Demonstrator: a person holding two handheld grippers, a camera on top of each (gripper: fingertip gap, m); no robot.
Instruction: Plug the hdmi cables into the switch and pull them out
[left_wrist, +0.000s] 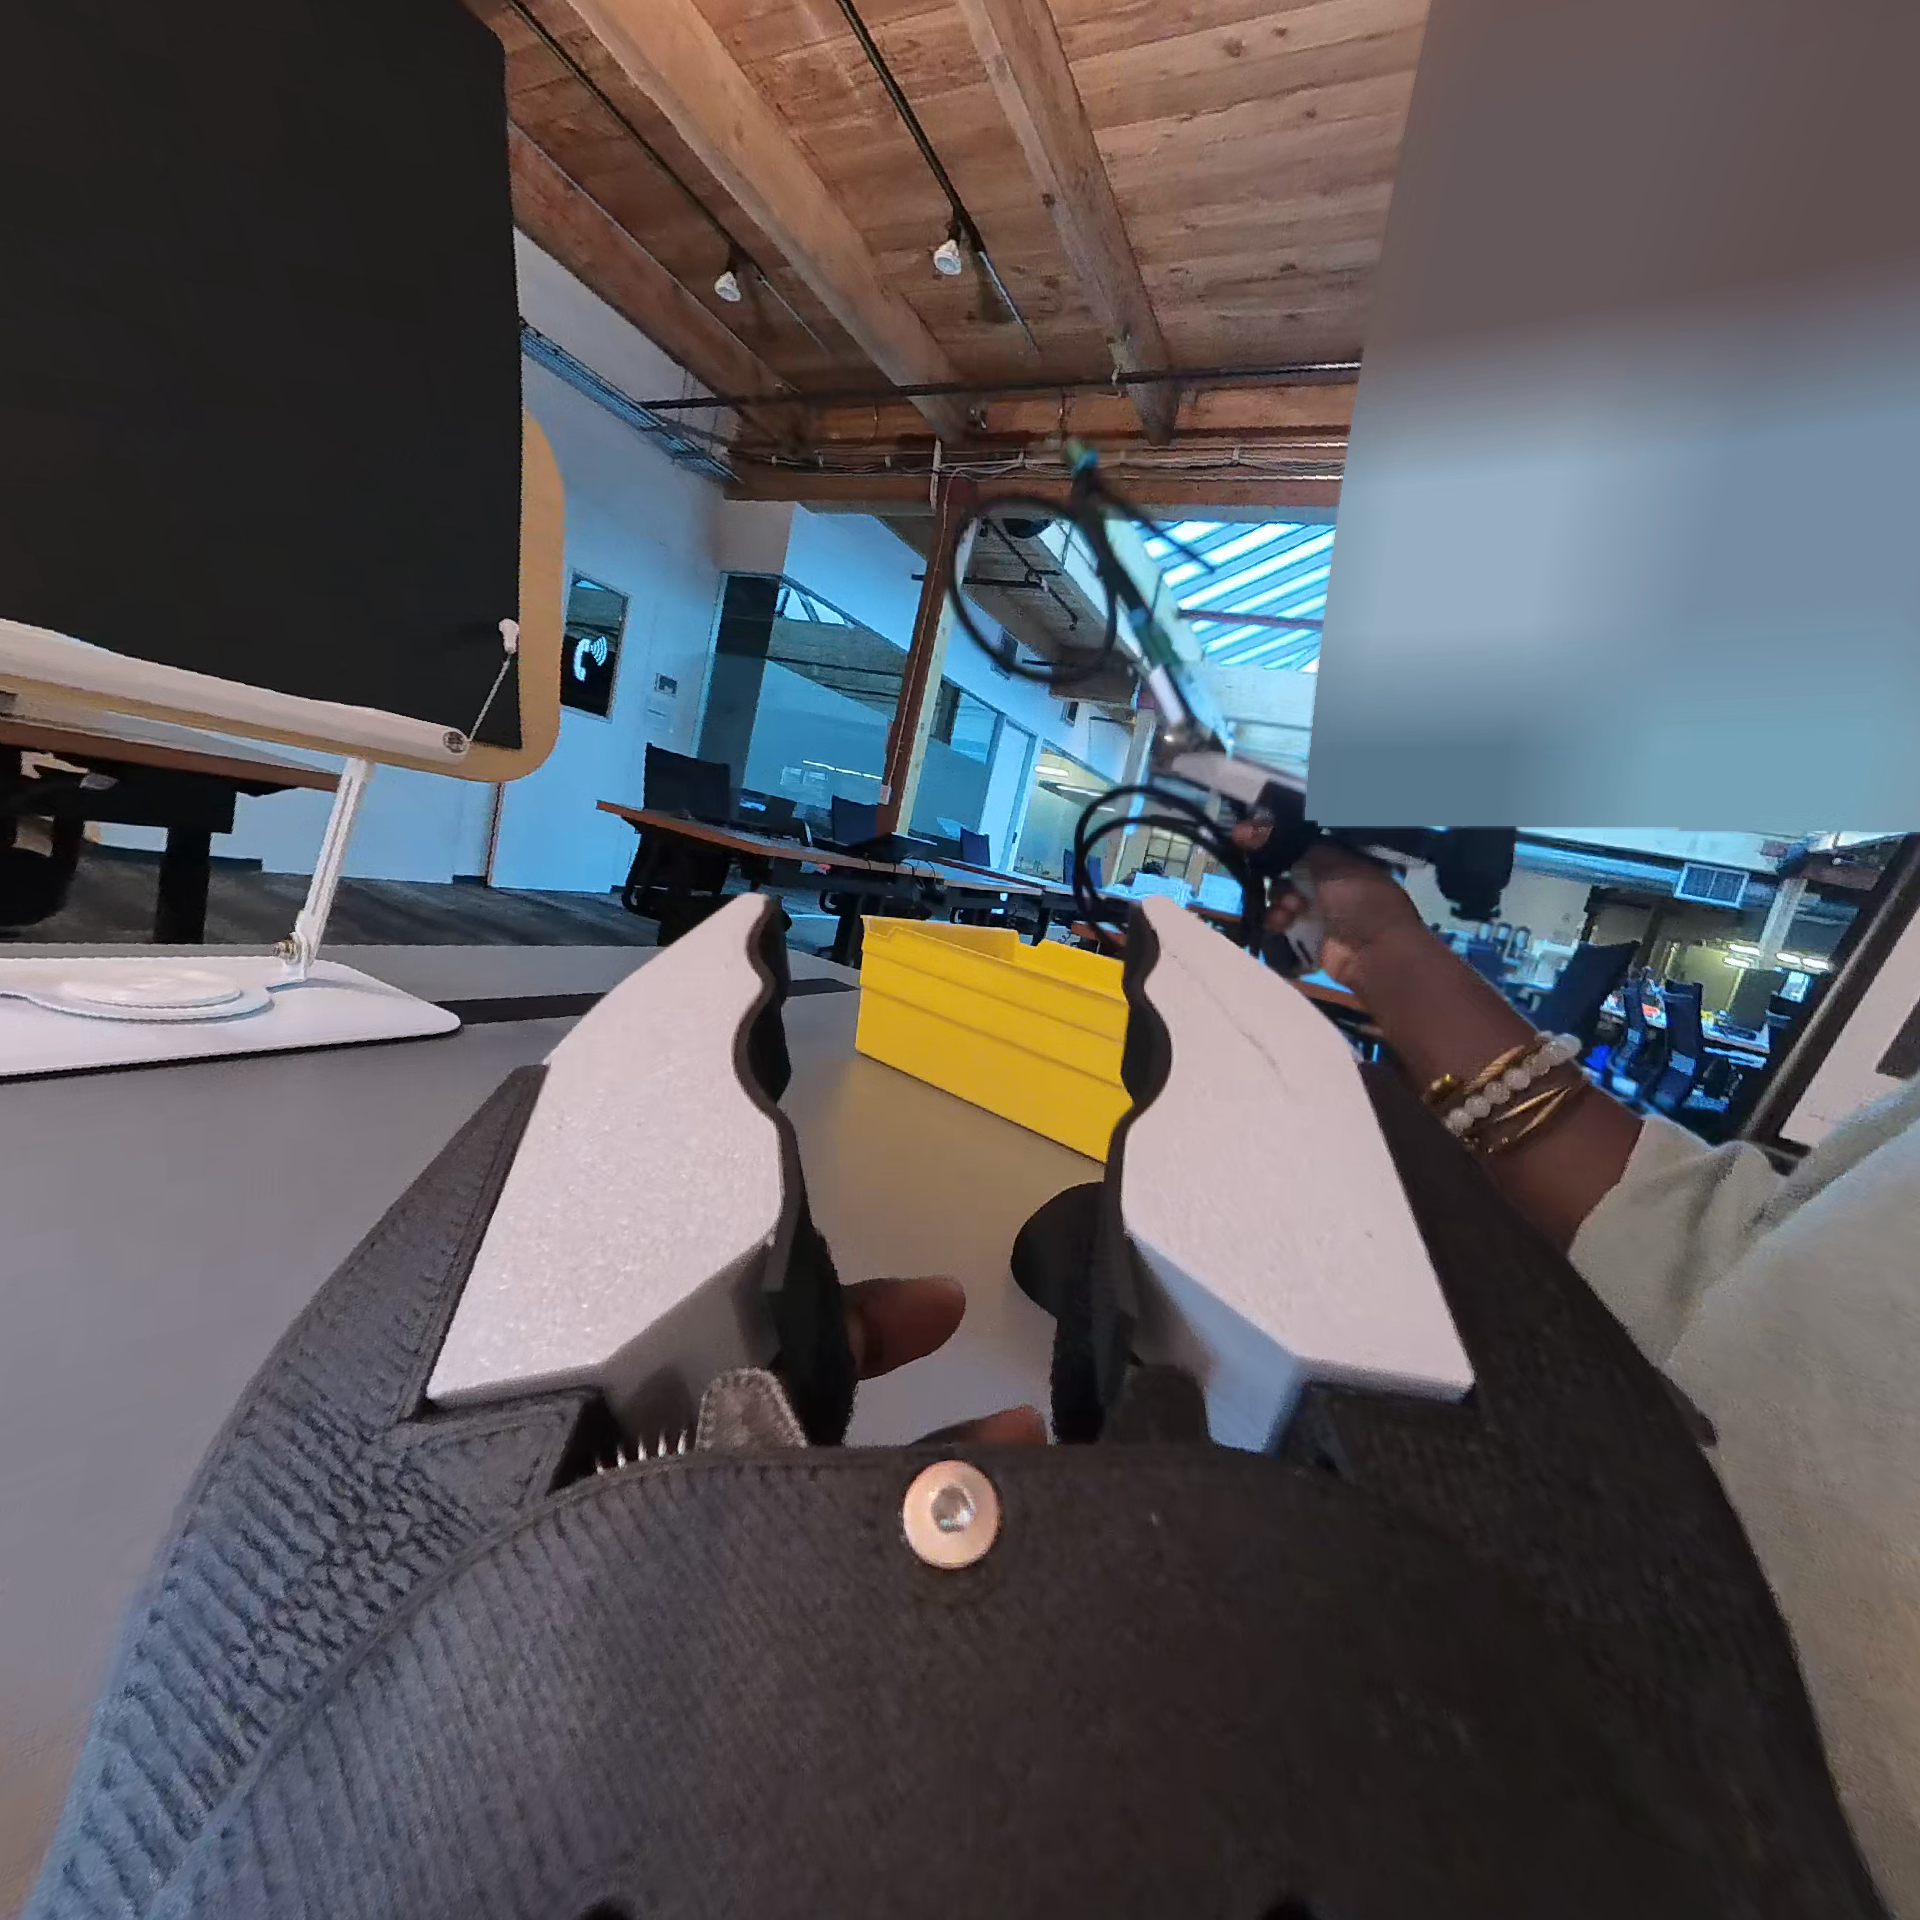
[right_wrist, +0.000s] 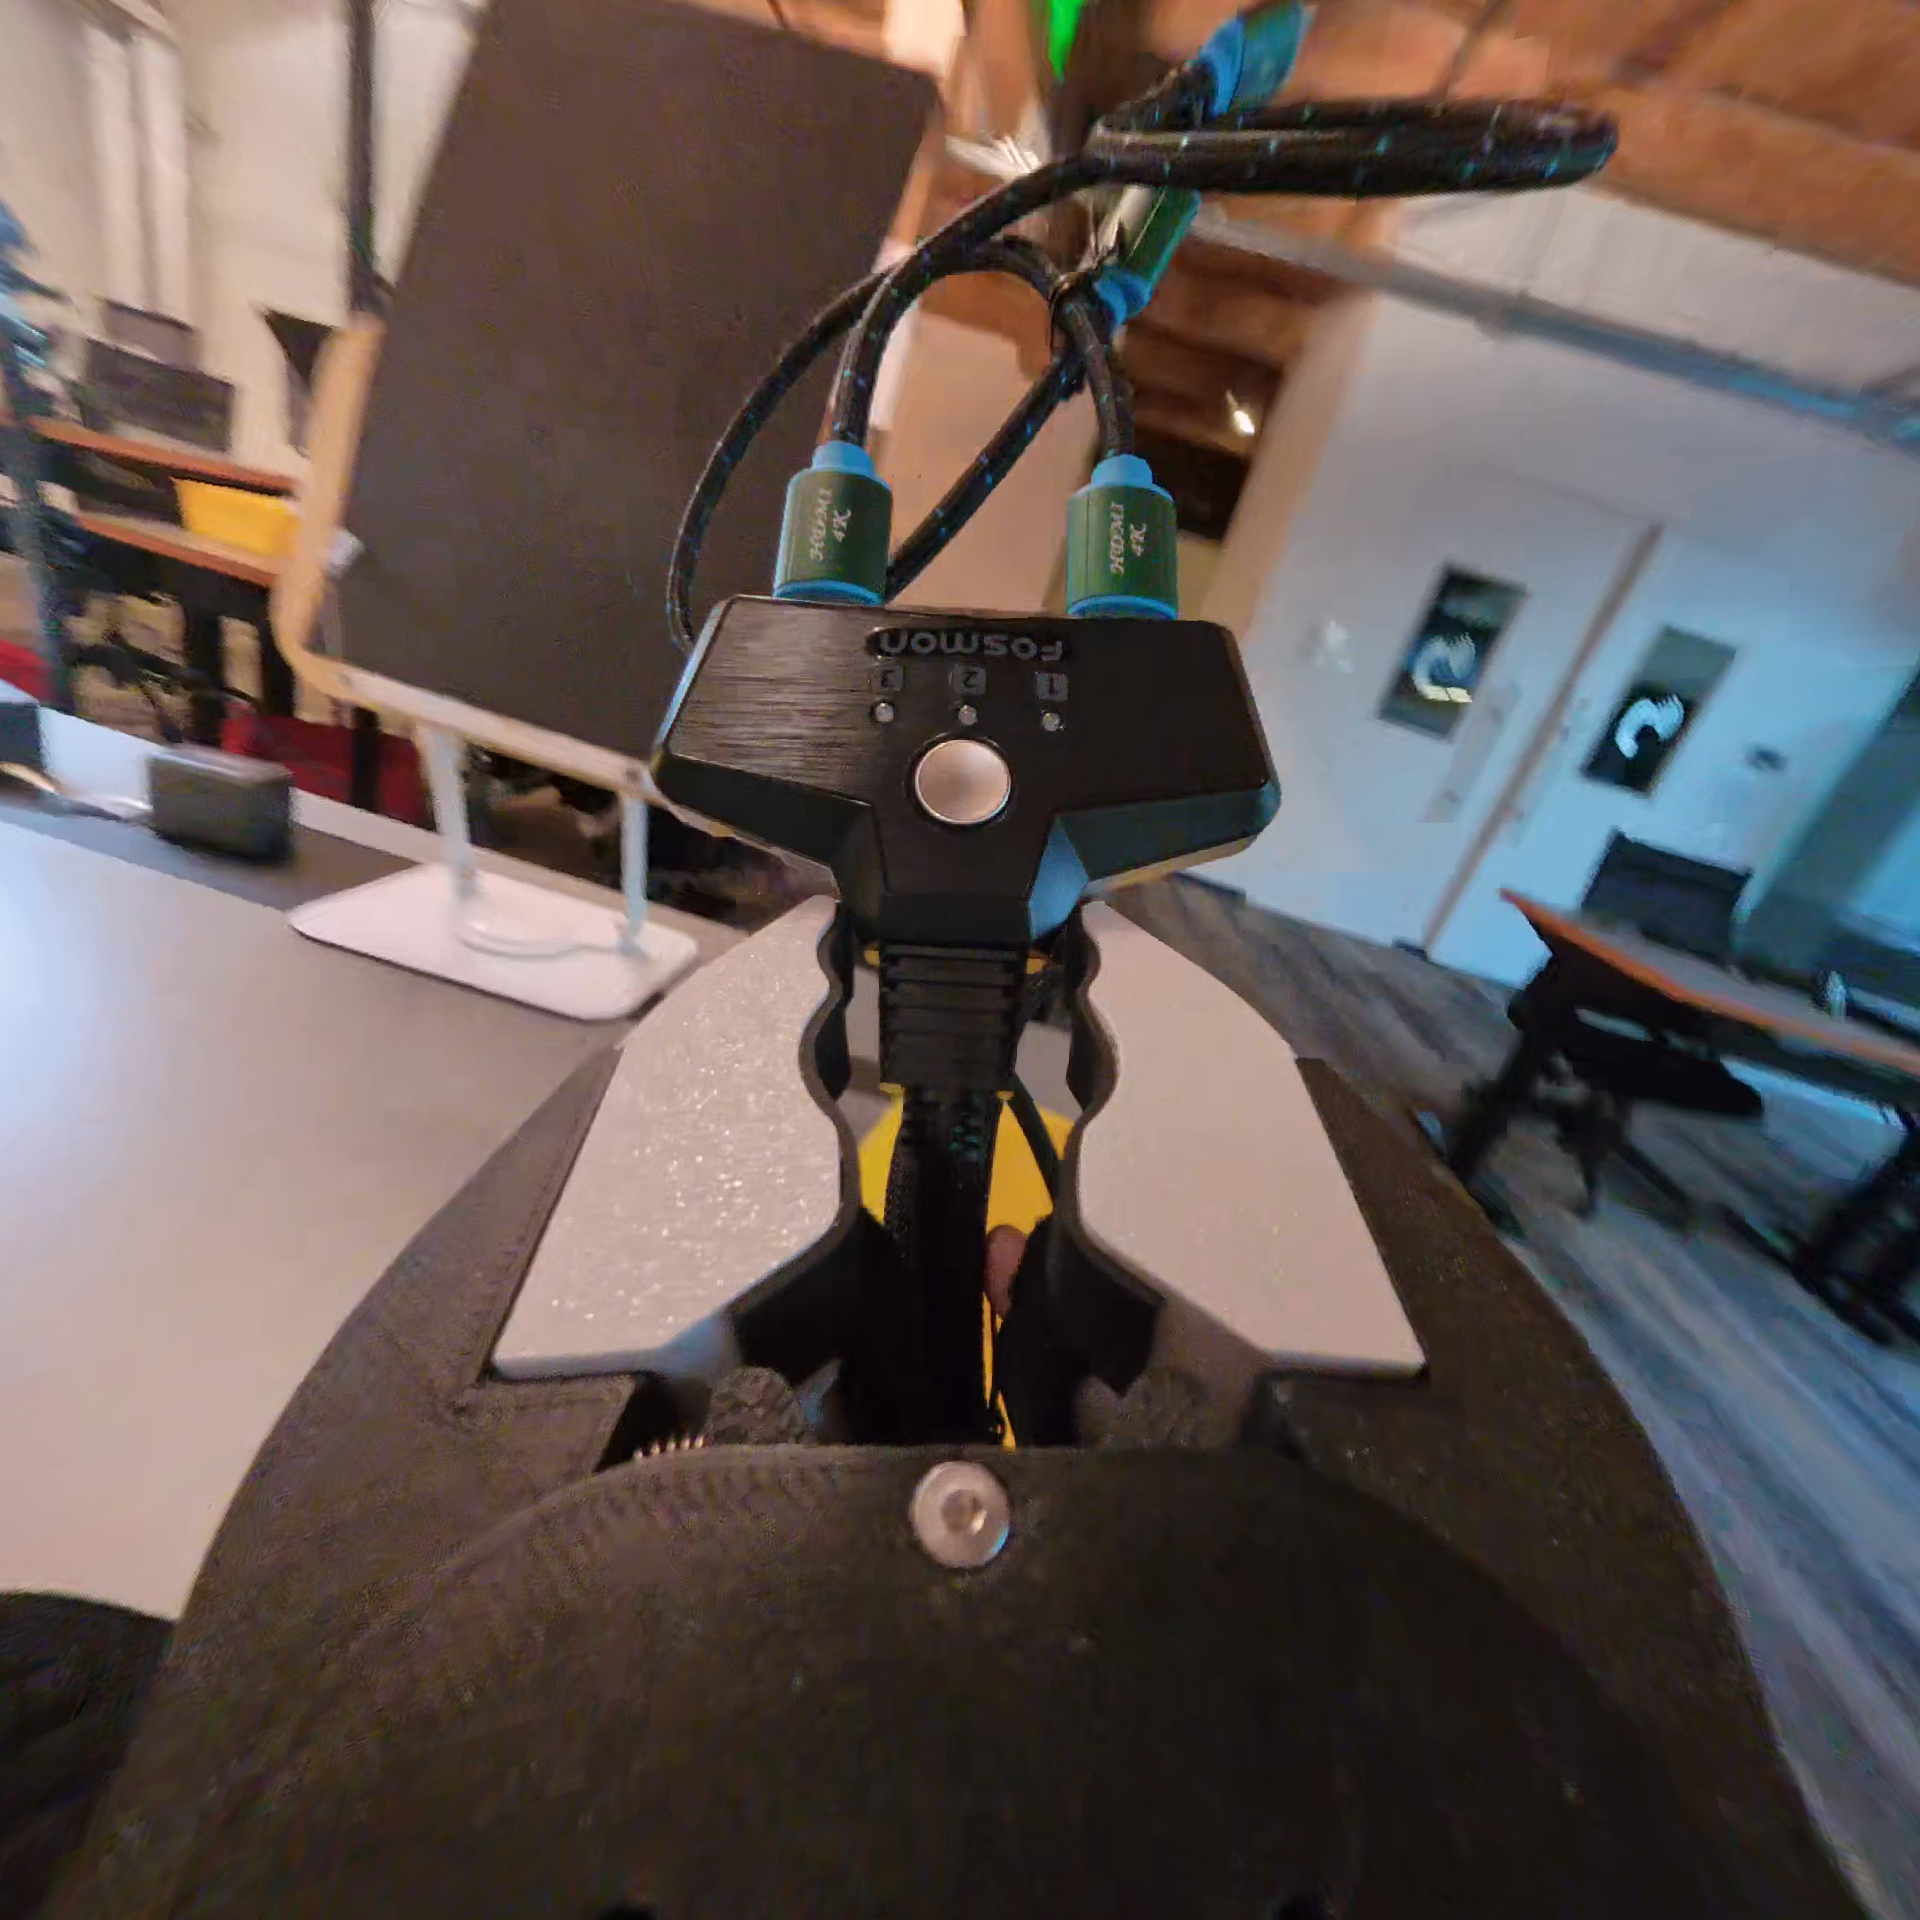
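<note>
Both tongs are seen from their own wrist cameras. In the left wrist view, the left gripper (left_wrist: 951, 997) is spread wide, with nothing between its white fingers (left_wrist: 644, 1122), and it is held low over the grey table (left_wrist: 208, 1195). A yellow bin (left_wrist: 987, 1008) is seen through the gap, toward 12 o'clock from the fingertips. At 2 o'clock, a hand (left_wrist: 1340, 925) with bracelets is seen raised, and black cables (left_wrist: 1039, 582) loop upward from it toward 12 o'clock; the tool it holds is mostly hidden by a blurred patch.

In the right wrist view, the right gripper (right_wrist: 961, 935) is pinched on the narrow neck of the black hdmi switch (right_wrist: 966, 748), which is held off the table and points to 12 o'clock. Its ribbed strain relief and tail cable run back between the fingers toward 6 o'clock. Two green hdmi plugs are seated in the far edge of the switch: one (right_wrist: 833, 540) at 11 o'clock and one (right_wrist: 1122, 545) at 1 o'clock. Their braided cables (right_wrist: 1299, 151) arch up and over toward 1 o'clock. A dark panel on a white stand (right_wrist: 499, 935) is seen on the table at 10 o'clock.
</note>
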